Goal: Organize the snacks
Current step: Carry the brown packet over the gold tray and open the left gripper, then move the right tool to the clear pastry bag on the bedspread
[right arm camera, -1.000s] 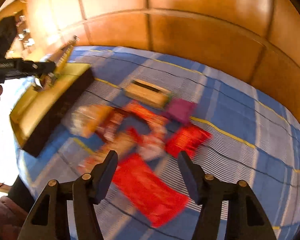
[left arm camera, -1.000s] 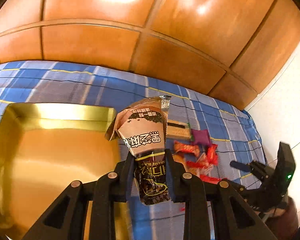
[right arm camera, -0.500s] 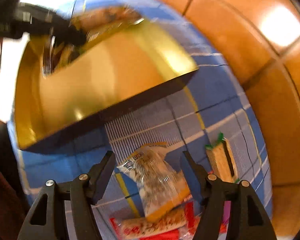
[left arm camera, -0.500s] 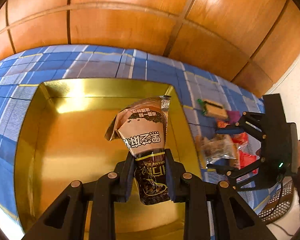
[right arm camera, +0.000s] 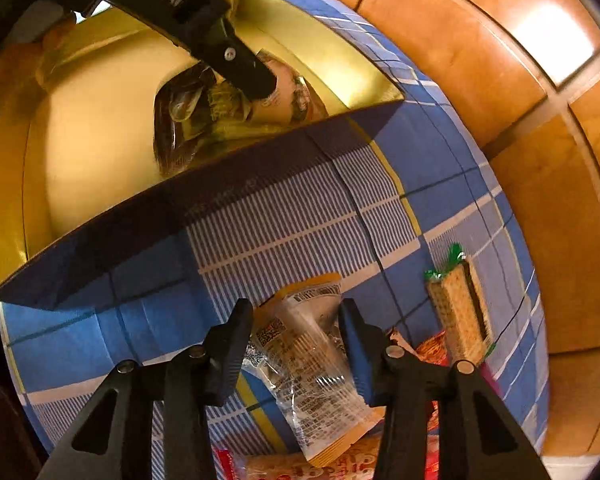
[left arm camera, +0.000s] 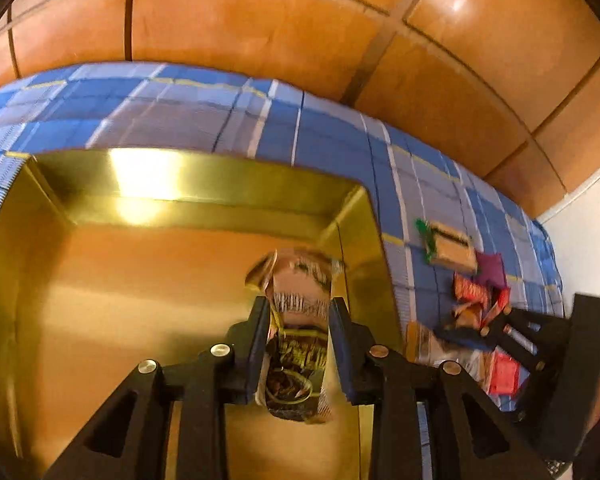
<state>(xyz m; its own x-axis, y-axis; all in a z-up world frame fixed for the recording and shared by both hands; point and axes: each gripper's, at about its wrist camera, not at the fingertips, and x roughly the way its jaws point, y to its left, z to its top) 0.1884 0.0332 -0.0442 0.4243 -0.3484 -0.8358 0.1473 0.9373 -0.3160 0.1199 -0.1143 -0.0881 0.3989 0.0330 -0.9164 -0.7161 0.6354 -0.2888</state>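
My left gripper (left arm camera: 298,304) hangs inside the gold box (left arm camera: 204,168), shut on a brown and black snack packet (left arm camera: 296,280). Its jaws are opening, with the packet still between the pads. In the right wrist view the packet (right arm camera: 188,120) rests low in the box (right arm camera: 180,208), near its right wall. My right gripper (right arm camera: 296,308) points down over a clear packet with orange edges (right arm camera: 304,360) lying on the blue checked cloth. Its jaws are closing, one finger on each side of the packet and close to it; I see no squeeze.
A cracker packet (right arm camera: 456,312) lies to the right of the clear one. Red wrappers (left arm camera: 472,292) and a purple one (left arm camera: 490,270) are heaped beside it. Wooden wall panels (left arm camera: 260,20) rise behind the cloth-covered surface (right arm camera: 300,220). A person's hand shows at the top left of the right wrist view.
My left gripper has sunk into the gold box, and the brown packet has slid back between its fingers. My right gripper's fingers have narrowed around the clear packet.
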